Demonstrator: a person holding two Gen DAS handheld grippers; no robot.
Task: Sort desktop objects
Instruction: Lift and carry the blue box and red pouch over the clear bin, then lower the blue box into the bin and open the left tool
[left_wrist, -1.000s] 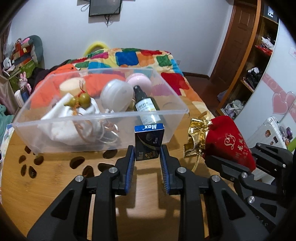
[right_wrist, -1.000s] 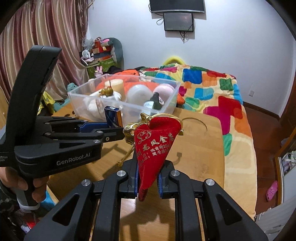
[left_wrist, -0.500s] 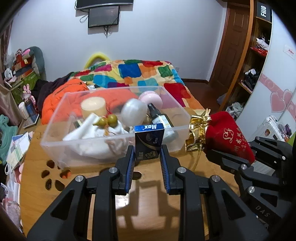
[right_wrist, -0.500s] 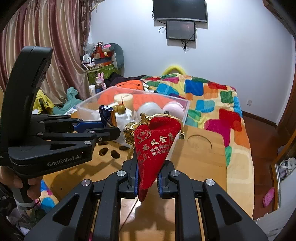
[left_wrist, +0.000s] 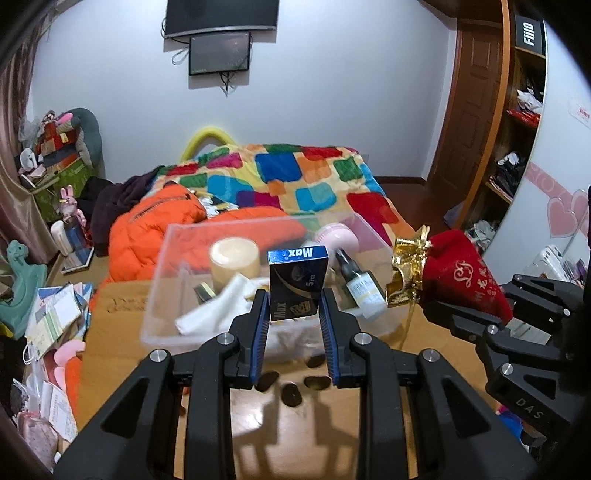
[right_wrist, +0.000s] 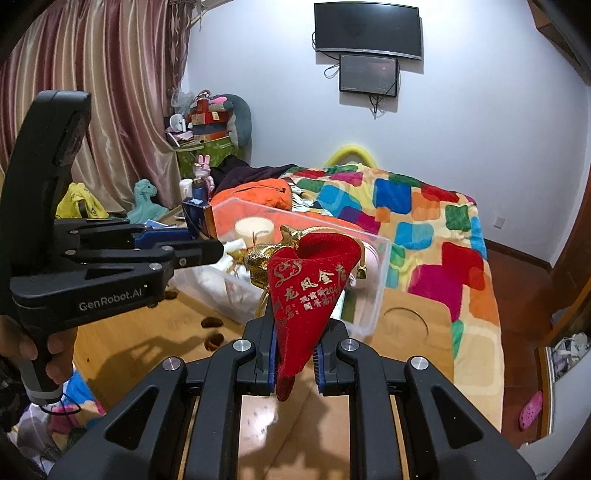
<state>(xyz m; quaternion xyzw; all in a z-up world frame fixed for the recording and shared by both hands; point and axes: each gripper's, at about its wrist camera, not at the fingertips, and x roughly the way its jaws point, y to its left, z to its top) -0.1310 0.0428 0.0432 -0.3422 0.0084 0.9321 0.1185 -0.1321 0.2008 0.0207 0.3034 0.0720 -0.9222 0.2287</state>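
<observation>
Both tools higher, tilted down

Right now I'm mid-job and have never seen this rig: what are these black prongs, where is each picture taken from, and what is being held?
The prongs are two hand-held claws, each with a camera looking along its fingers. One picture looks from the left claw, shut on a small dark blue box. The other looks from the right claw, shut on a red velvet pouch with a gold top. Ahead, on the wooden table, stands a clear plastic bin holding a cream jar, a dropper bottle and other small things.
</observation>
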